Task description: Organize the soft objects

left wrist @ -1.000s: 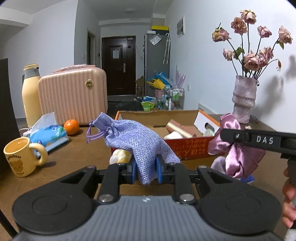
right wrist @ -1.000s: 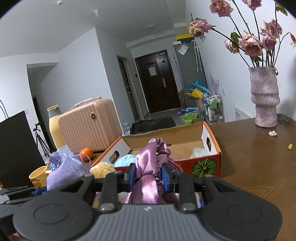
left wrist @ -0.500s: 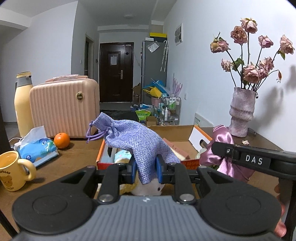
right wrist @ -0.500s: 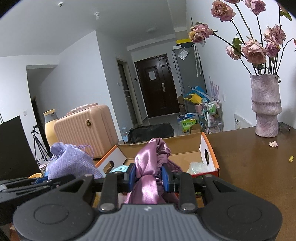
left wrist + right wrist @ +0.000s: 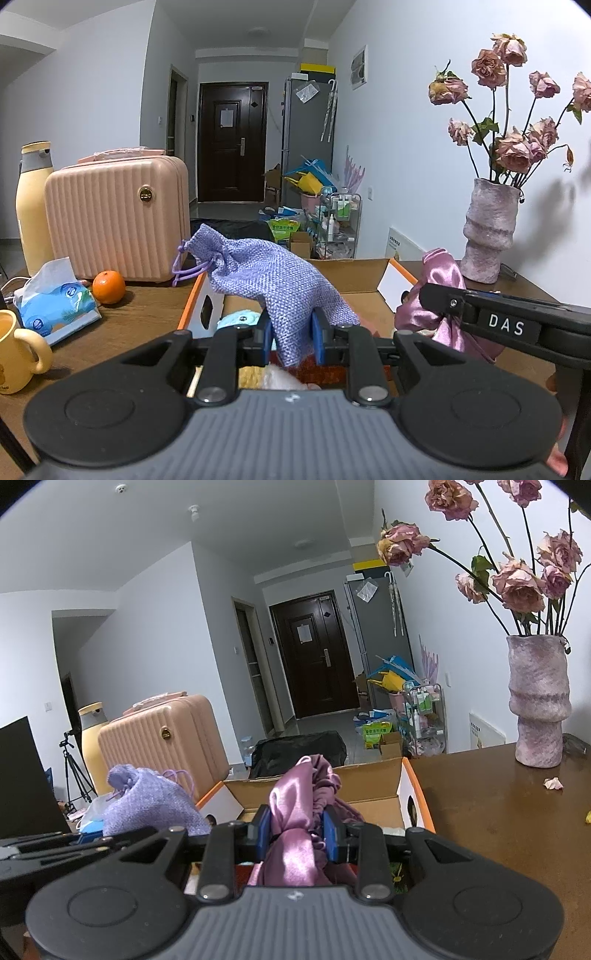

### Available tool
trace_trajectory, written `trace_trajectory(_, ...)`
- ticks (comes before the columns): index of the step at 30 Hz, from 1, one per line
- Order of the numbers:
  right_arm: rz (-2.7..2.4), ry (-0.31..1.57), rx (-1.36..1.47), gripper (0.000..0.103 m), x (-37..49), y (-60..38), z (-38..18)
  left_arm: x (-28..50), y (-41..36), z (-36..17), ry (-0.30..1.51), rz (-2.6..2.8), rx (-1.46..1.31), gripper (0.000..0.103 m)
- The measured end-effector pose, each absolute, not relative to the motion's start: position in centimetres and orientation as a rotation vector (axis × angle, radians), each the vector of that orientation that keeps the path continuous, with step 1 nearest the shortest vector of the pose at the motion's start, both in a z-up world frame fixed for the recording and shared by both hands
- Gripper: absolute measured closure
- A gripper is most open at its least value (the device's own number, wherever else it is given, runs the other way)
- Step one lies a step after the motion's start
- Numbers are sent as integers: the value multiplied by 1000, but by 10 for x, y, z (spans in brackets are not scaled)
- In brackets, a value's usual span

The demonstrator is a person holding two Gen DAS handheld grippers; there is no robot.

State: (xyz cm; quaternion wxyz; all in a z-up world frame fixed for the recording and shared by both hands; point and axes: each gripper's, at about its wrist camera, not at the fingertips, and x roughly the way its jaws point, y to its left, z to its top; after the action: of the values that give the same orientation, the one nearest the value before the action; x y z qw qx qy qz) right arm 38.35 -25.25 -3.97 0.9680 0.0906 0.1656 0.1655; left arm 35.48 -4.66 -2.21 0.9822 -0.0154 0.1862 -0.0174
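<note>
Both our grippers have travelled forward over the open box [image 5: 382, 275] since a second ago, each carrying its load. On the left, beyond the cup [image 5: 16, 356] and orange [image 5: 108, 287], our left gripper [image 5: 291, 339] clamps the purple drawstring pouch [image 5: 271, 278]; its long axis slants up and away to the left, tied mouth highest. To the right, our right gripper [image 5: 297, 834] pinches the pink satin cloth [image 5: 301, 812], bunched upright above the box, near the vase [image 5: 537, 701].
</note>
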Motion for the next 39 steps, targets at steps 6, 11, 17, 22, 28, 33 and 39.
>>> trace_trajectory(6, 327, 339, 180, 75, 394, -256, -40, 369, -46, -22, 377, -29, -33, 82)
trace_trajectory(11, 317, 336, 172, 75, 402, -258, -39, 379, -48, -20, 371, -35, -36, 82)
trace_trajectory(17, 316, 329, 152, 75, 415, -256, -37, 393, -51, -21, 370, -39, -34, 82)
trace_trajectory(22, 318, 326, 132, 75, 429, -253, -36, 399, -52, -21, 372, -37, -34, 82)
trace_trajectory(28, 312, 324, 116, 75, 444, -252, -35, 419, -51, -24, 375, -29, -33, 82)
trace_trajectory(33, 304, 321, 104, 75, 457, -253, -33, 431, -51, -26, 378, -24, -32, 82)
trace_trajectory(39, 303, 322, 84, 75, 471, -249, -33, 444, -50, -28, 380, -18, -29, 82)
